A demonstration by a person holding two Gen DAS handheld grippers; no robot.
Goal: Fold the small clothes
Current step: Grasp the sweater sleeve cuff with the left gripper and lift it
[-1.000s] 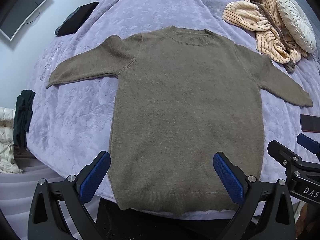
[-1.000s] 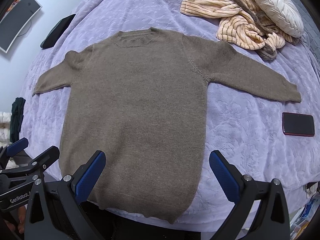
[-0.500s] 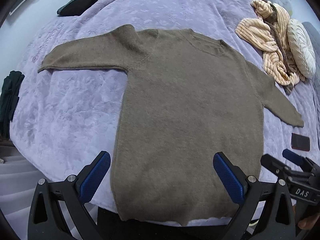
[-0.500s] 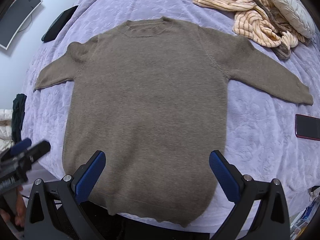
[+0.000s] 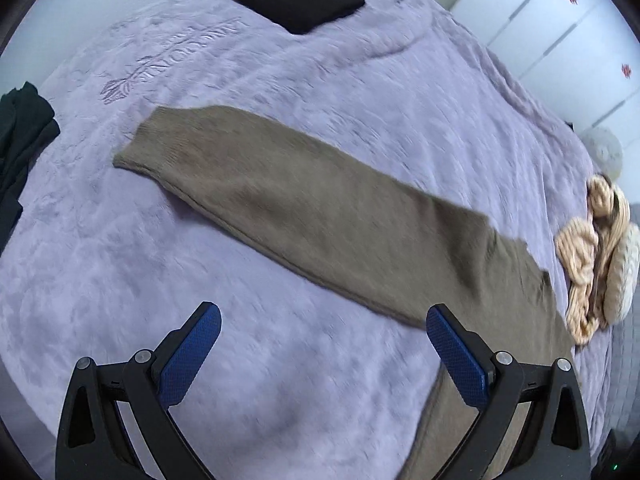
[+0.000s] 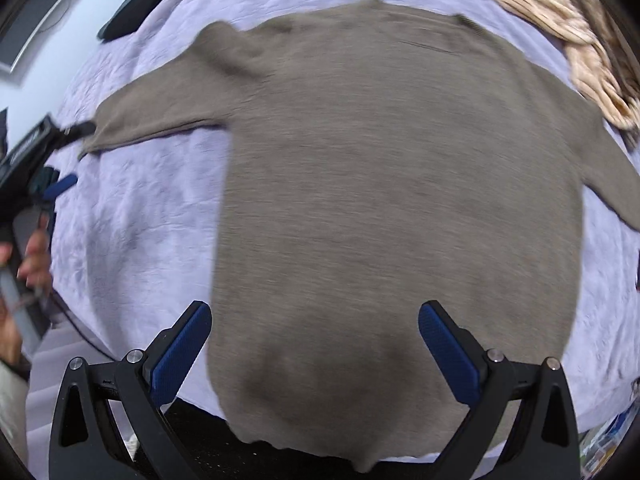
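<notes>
- Both my tongs, left and right, gape empty.
- Sweater lies flat on the bed, so I'd fold its sleeve first.

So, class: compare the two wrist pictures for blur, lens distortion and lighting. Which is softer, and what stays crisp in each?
Left wrist view: mild smear on the brown sweater sleeve, the purple bedspread bulges barrel-like, dark corners, and the left gripper is crisp. Right wrist view: softer, sideways streaks across the sweater body, the right gripper sharp. Lighting in both is even, without glare.
</notes>
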